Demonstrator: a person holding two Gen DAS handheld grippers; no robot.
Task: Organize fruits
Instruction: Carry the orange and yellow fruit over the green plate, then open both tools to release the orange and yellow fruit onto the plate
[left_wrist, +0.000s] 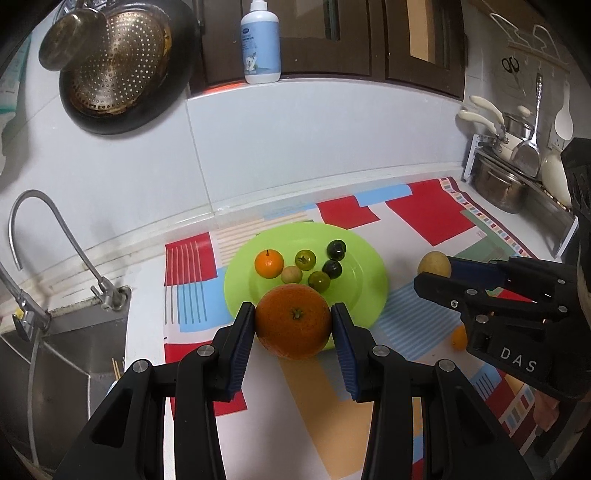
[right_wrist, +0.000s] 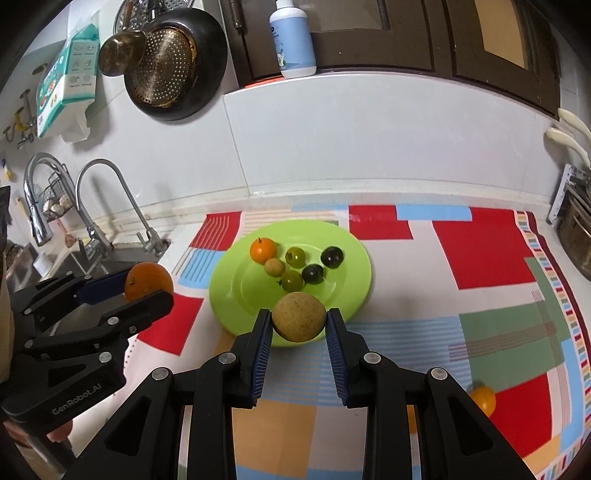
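Now the left gripper (left_wrist: 293, 325) squeezes an orange (left_wrist: 293, 321) and the right gripper (right_wrist: 299, 323) squeezes a tan fruit (right_wrist: 299, 315), both near the plate (left_wrist: 369, 295), likely to go on it.

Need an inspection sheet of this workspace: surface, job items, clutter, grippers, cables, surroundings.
Surface: white counter under a patchwork cloth of red, blue and orange blocks.
Job's things: round lime-green plastic plate holding six small fruits: one small orange, one tan, two green, two dark. Small yellow-orange fruit lies loose on the cloth.
Clutter: nothing seen on the cloth.
Grippers: left gripper shut on large orange; right gripper shut on round tan-yellow fruit; both held at the plate's near edge.
Cables: nothing seen.
Surroundings: steel sink and curved tap left; perforated strainer in black pan on wall; white-and-blue bottle on ledge; pots and utensil rack right.
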